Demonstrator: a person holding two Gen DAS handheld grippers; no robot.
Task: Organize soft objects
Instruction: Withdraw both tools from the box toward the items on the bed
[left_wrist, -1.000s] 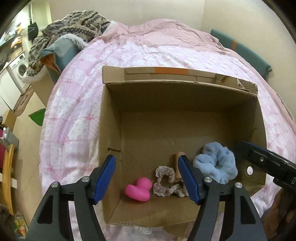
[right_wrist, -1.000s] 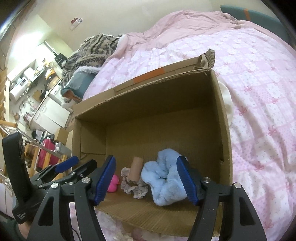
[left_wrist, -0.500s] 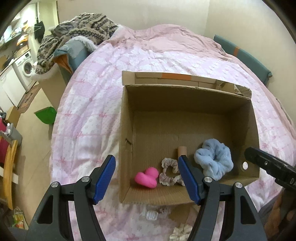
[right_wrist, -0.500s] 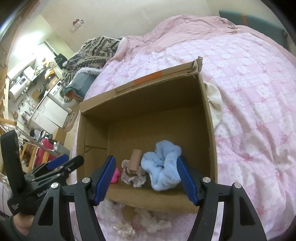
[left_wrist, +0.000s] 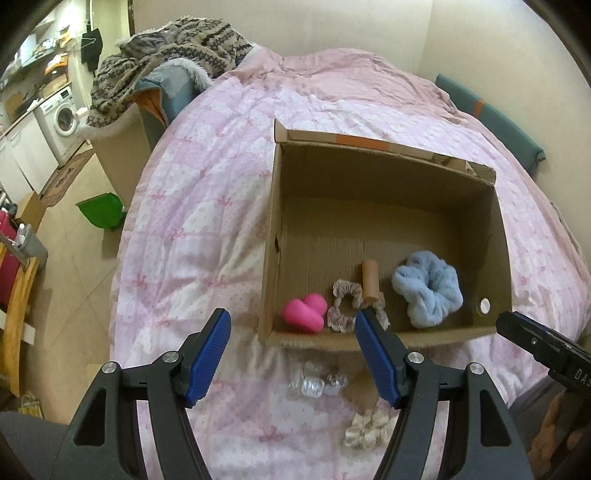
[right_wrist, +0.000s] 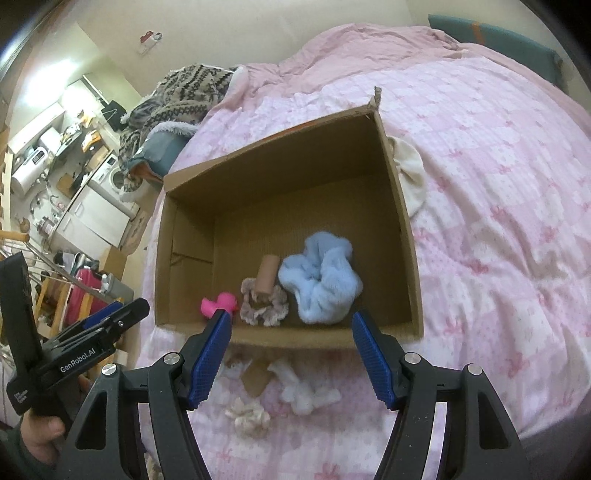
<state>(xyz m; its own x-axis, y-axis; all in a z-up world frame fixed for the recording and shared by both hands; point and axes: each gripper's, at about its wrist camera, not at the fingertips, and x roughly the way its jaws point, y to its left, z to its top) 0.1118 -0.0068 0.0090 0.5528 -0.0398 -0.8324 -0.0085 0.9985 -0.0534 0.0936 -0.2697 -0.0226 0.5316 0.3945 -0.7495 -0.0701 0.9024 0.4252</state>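
Note:
An open cardboard box (left_wrist: 271, 236) (right_wrist: 400, 206) lies on the pink bed. Inside it are a pink rubber duck (left_wrist: 306, 313) (right_wrist: 218, 303), a beige lace scrunchie (left_wrist: 345, 299) (right_wrist: 264, 302), a small brown tube (left_wrist: 370, 278) (right_wrist: 266, 276) and a fluffy light blue scrunchie (left_wrist: 426, 288) (right_wrist: 319, 278). In front of the box lie a cream scrunchie (left_wrist: 365, 428) (right_wrist: 247, 417), a clear crinkly item (left_wrist: 317, 382) and a white fabric piece (right_wrist: 304, 393). My left gripper (left_wrist: 293, 358) and right gripper (right_wrist: 290, 358) are both open and empty, above the bed in front of the box.
A cream cloth (right_wrist: 408, 173) lies against the box's right side. A pile of patterned knitwear (left_wrist: 177, 40) sits at the bed's far left. A green dustpan (left_wrist: 101, 214) and washing machine (left_wrist: 64, 116) stand on the floor to the left.
Both grippers have pulled back and up from the box, so the loose items on the bed in front of it have come into view. Both stay open.

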